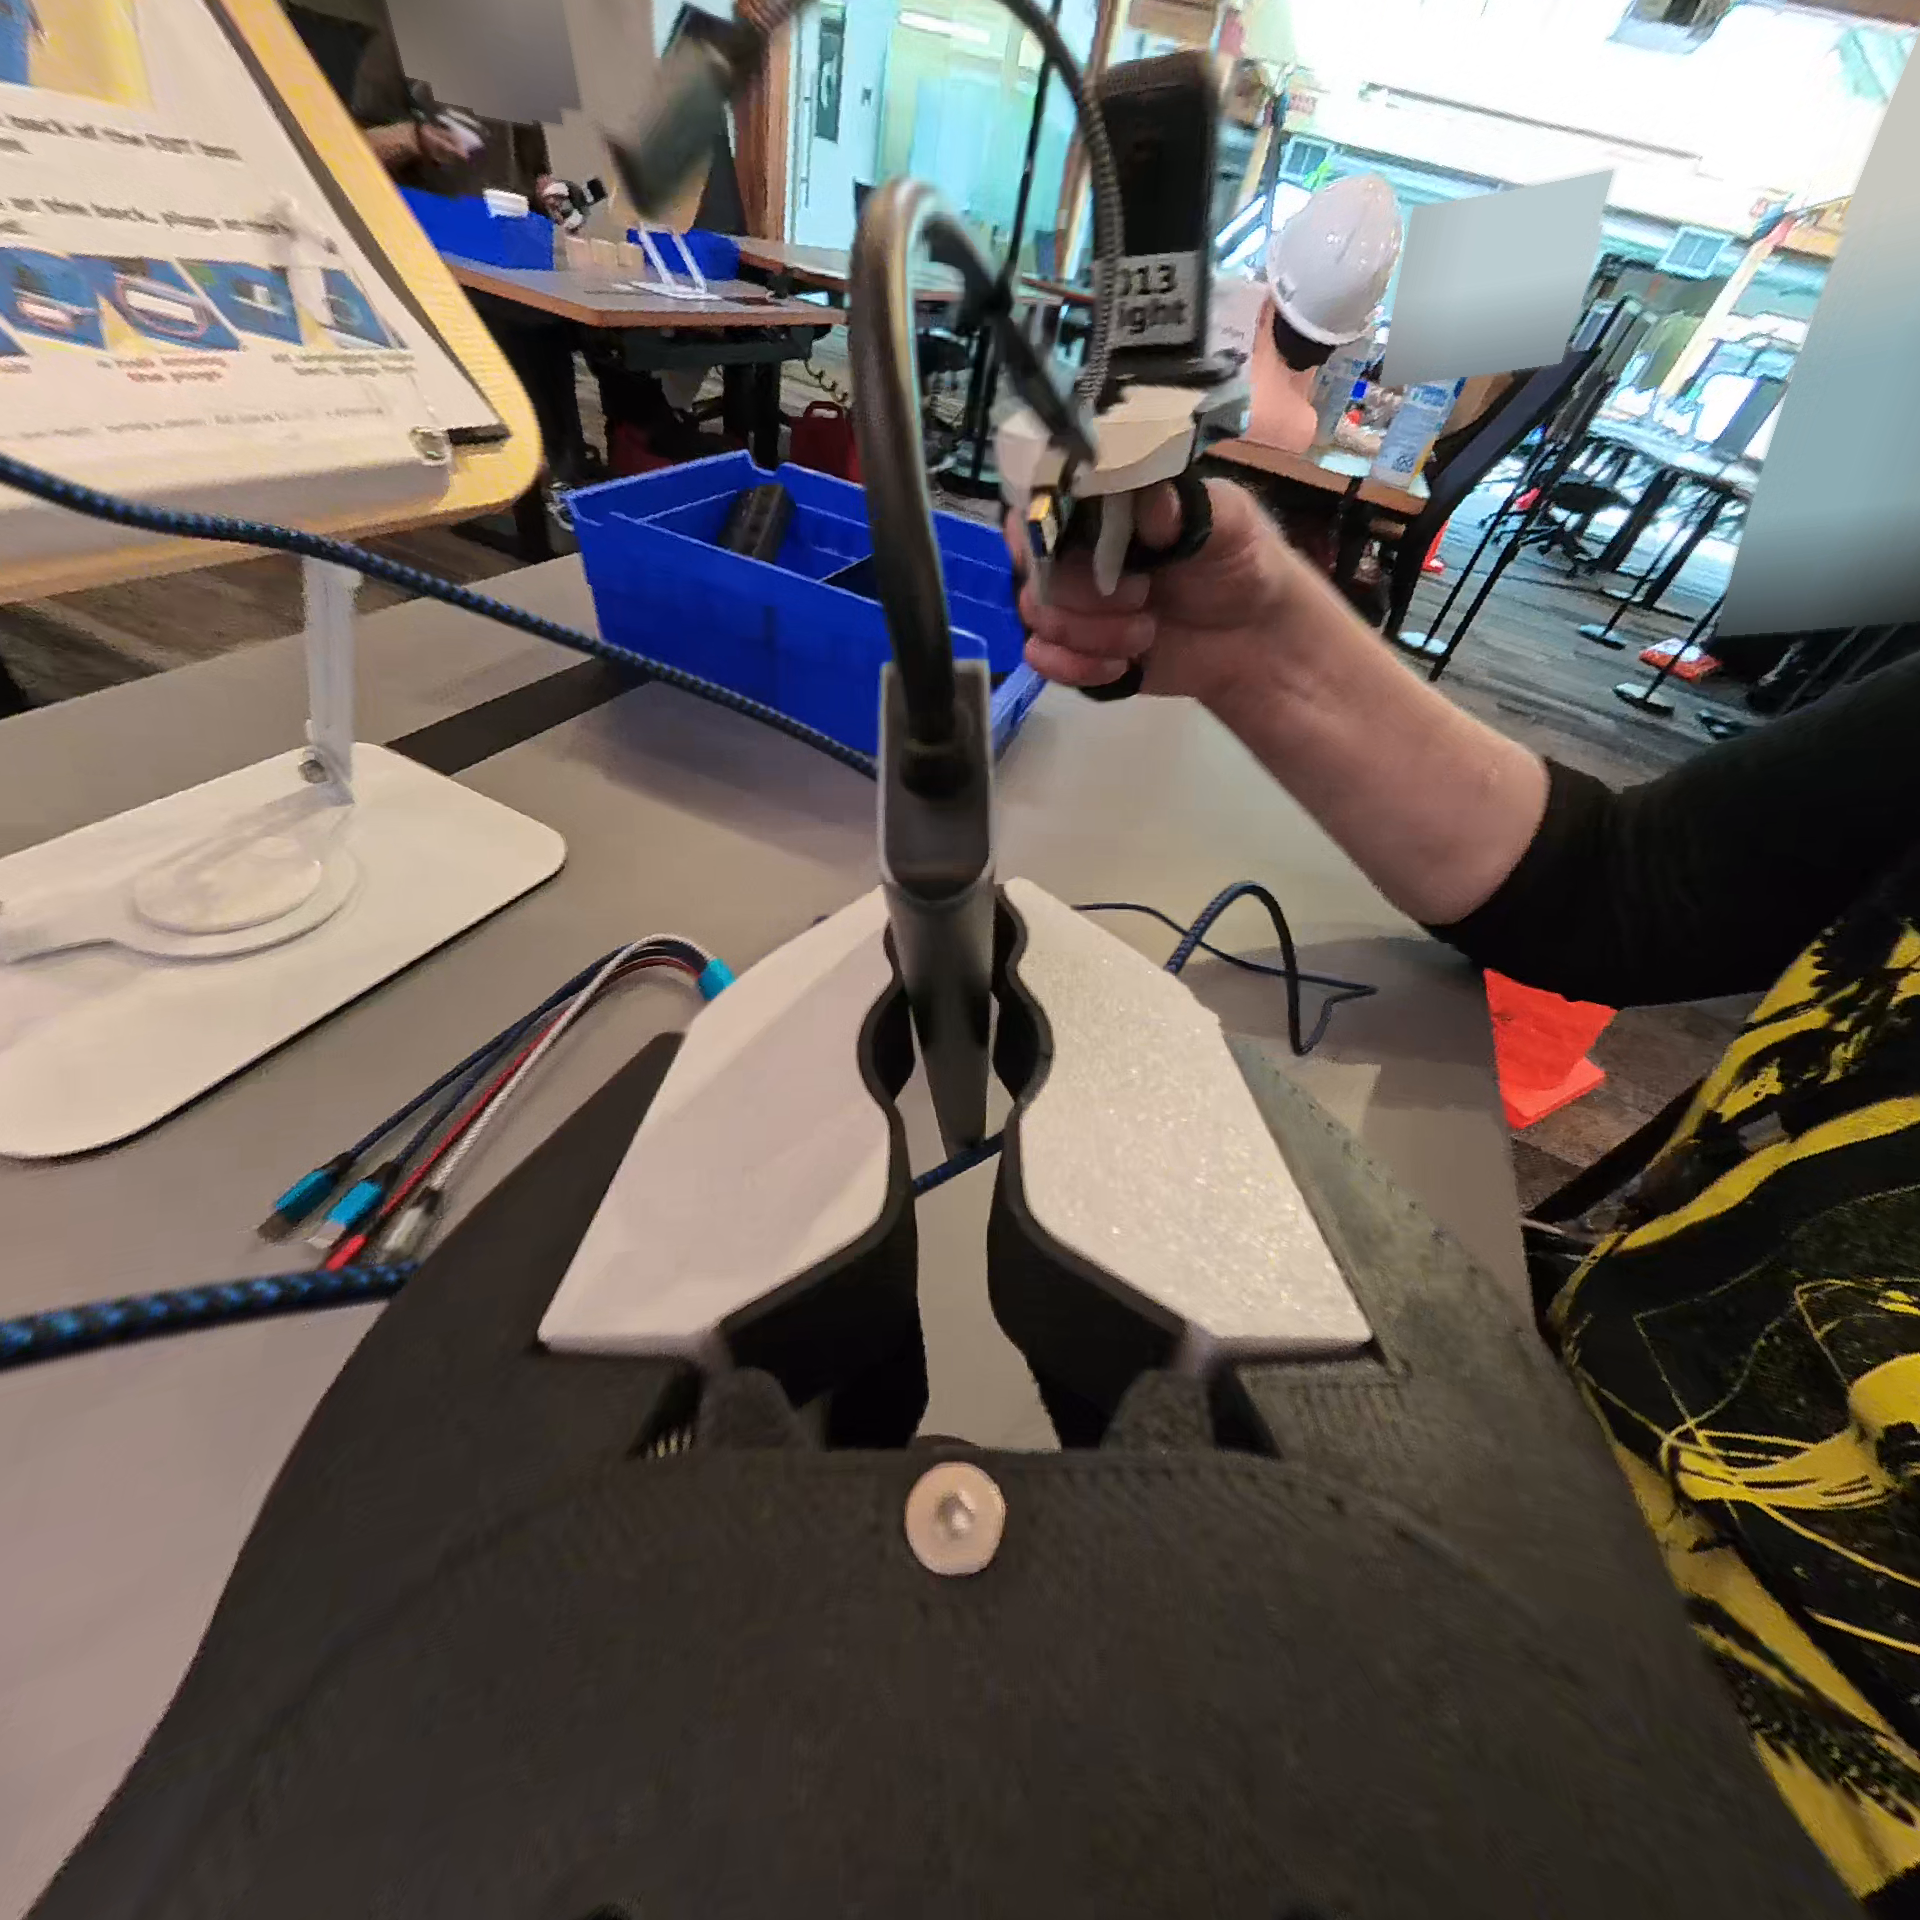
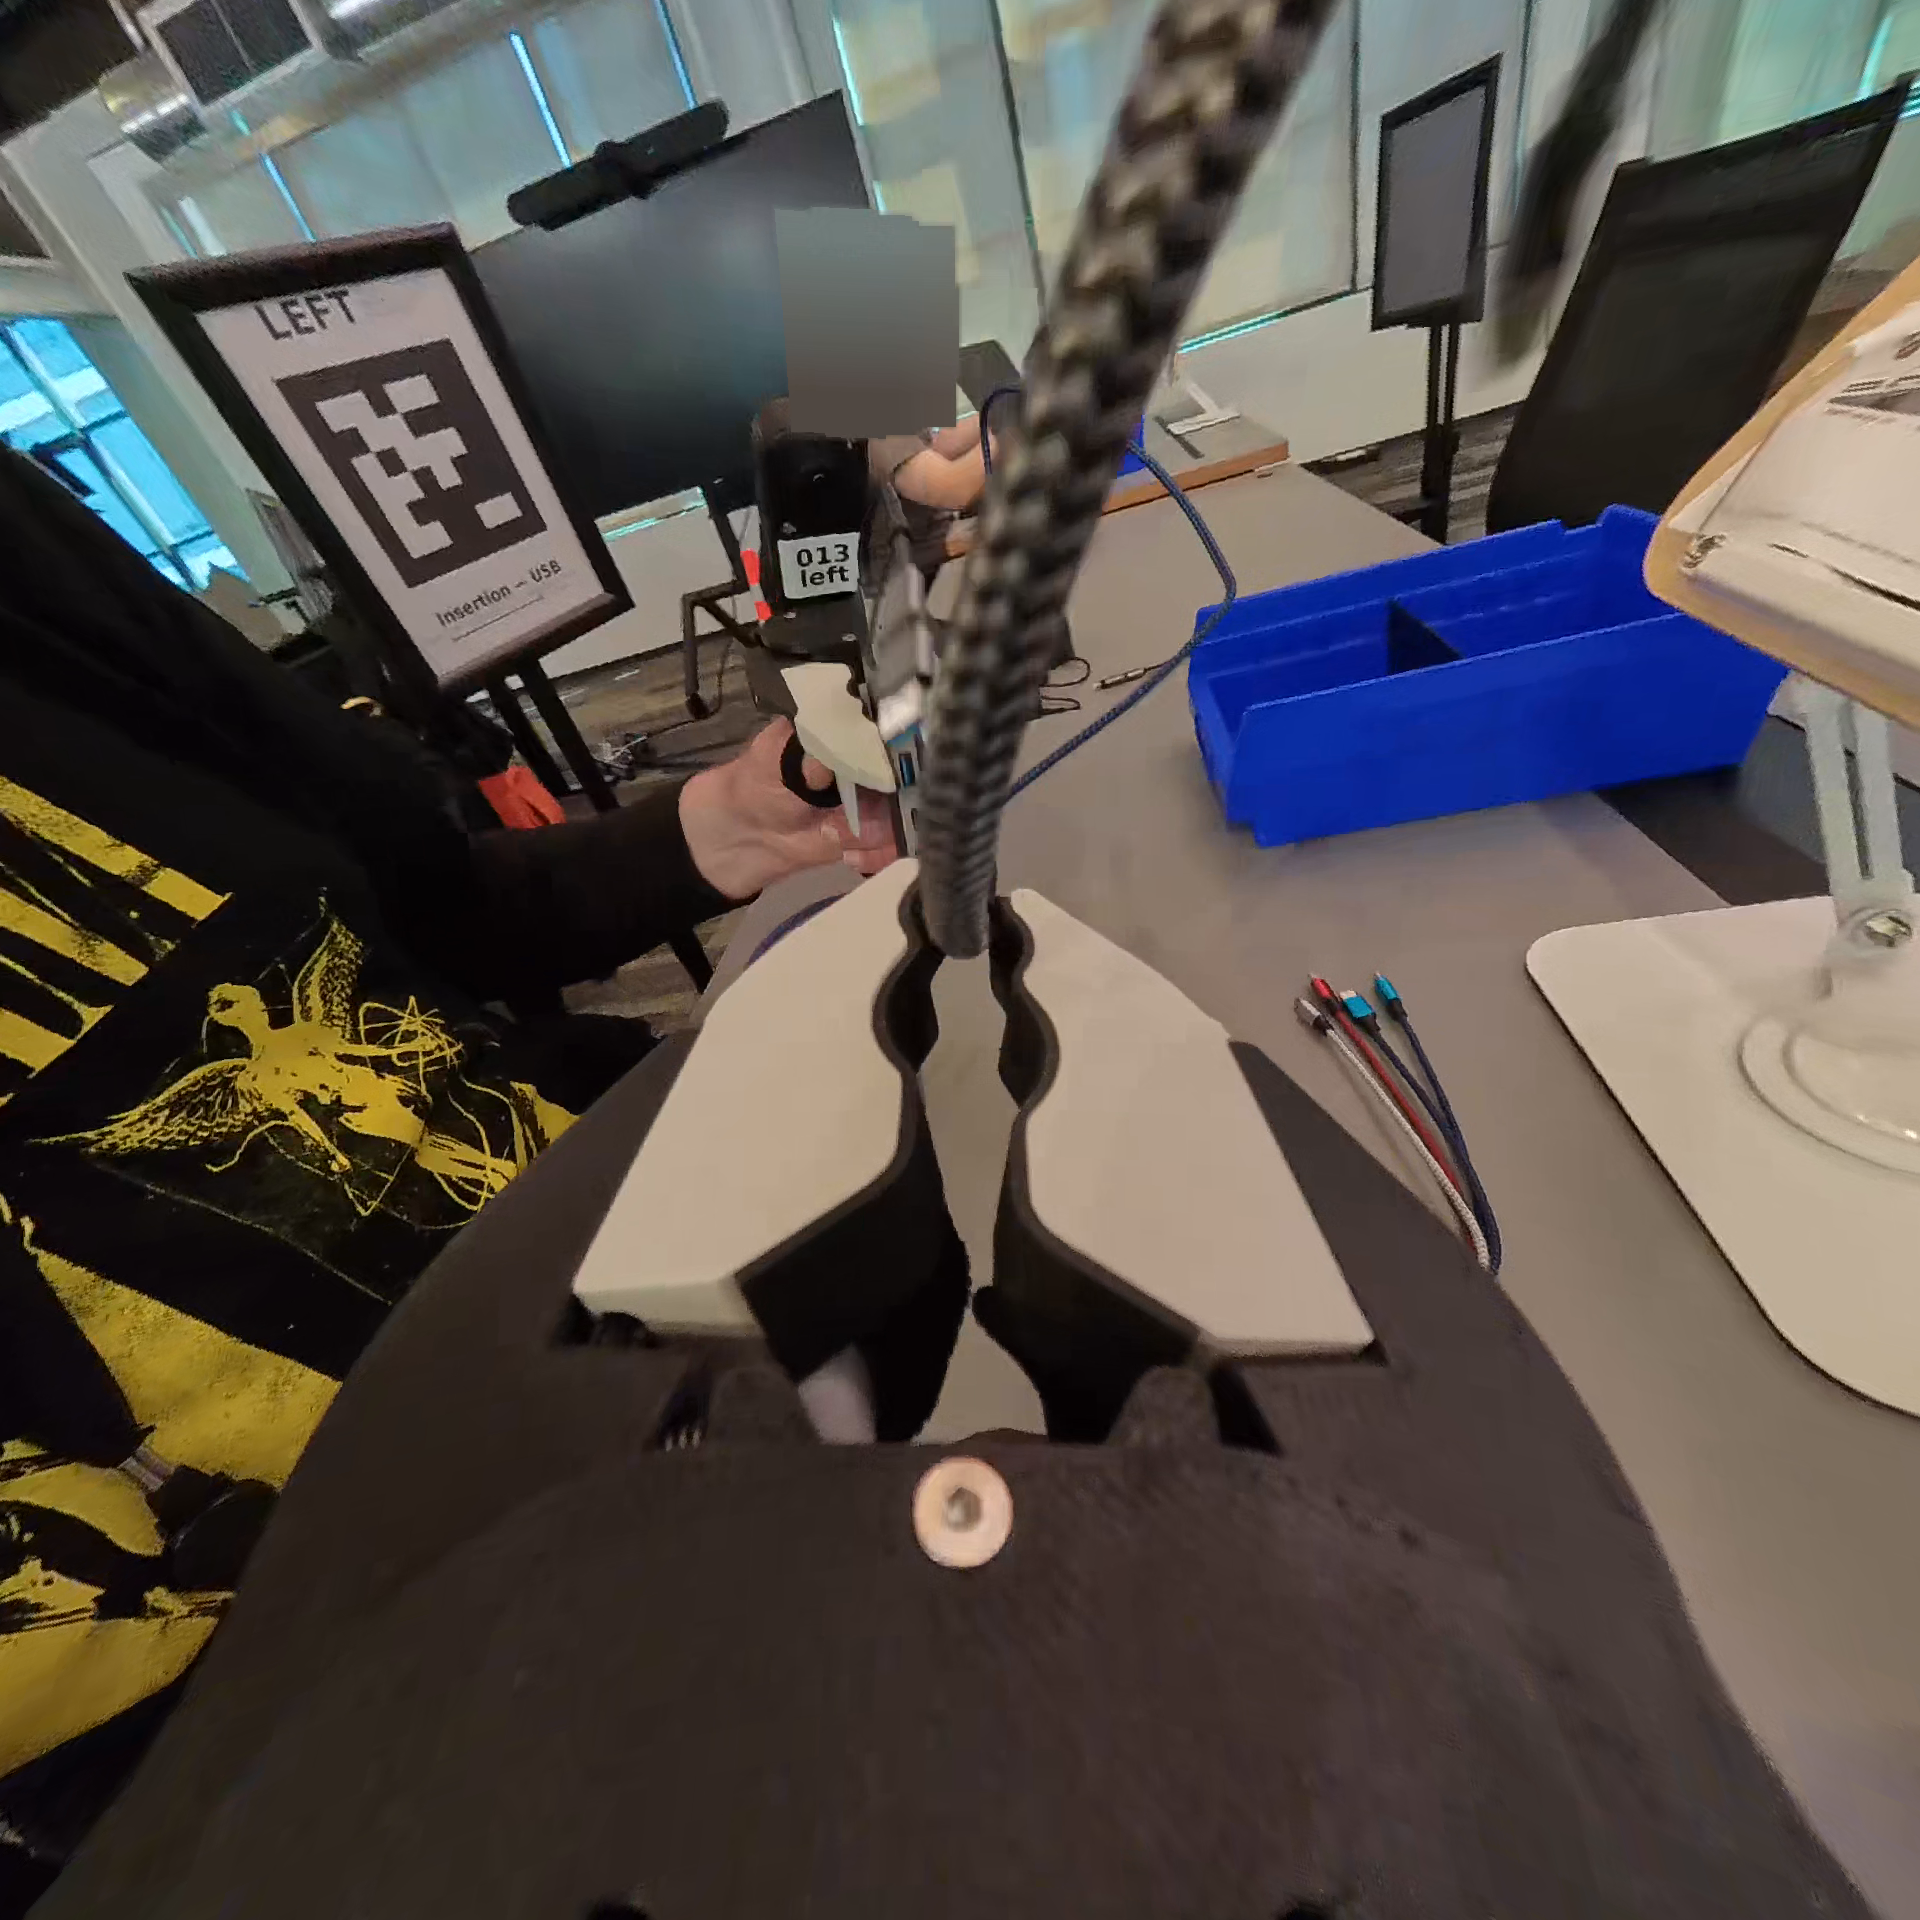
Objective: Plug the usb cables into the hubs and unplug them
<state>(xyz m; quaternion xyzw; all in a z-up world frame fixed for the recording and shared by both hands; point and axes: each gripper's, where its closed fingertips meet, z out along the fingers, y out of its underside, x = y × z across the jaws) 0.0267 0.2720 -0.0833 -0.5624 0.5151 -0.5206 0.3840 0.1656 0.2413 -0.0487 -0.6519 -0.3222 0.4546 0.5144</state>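
Note:
My left gripper (image 1: 945,914) is shut on a slim grey usb hub (image 1: 935,831) and holds it upright above the table. The hub's thick grey cable (image 1: 883,416) arcs up from its far end. My right gripper (image 2: 961,914) is shut on a black-and-grey braided usb cable (image 2: 1091,364) that runs up out of its fingertips. In the left wrist view the right gripper (image 1: 1049,488) is raised beyond the hub, with the cable's plug (image 1: 1042,520) sticking out at its tips. In the right wrist view the left gripper (image 2: 883,727) holds the hub (image 2: 896,634) just beyond the braided cable.
A blue divided bin (image 1: 790,582) (image 2: 1455,675) stands at the back of the grey table. A white stand with an instruction sheet (image 1: 260,914) (image 2: 1714,1091) is to the side. Several loose cables (image 1: 416,1143) (image 2: 1392,1081) lie near it. A blue braided cable (image 1: 416,582) crosses the table. The grippers' ends are close to 15 centimeters from one another.

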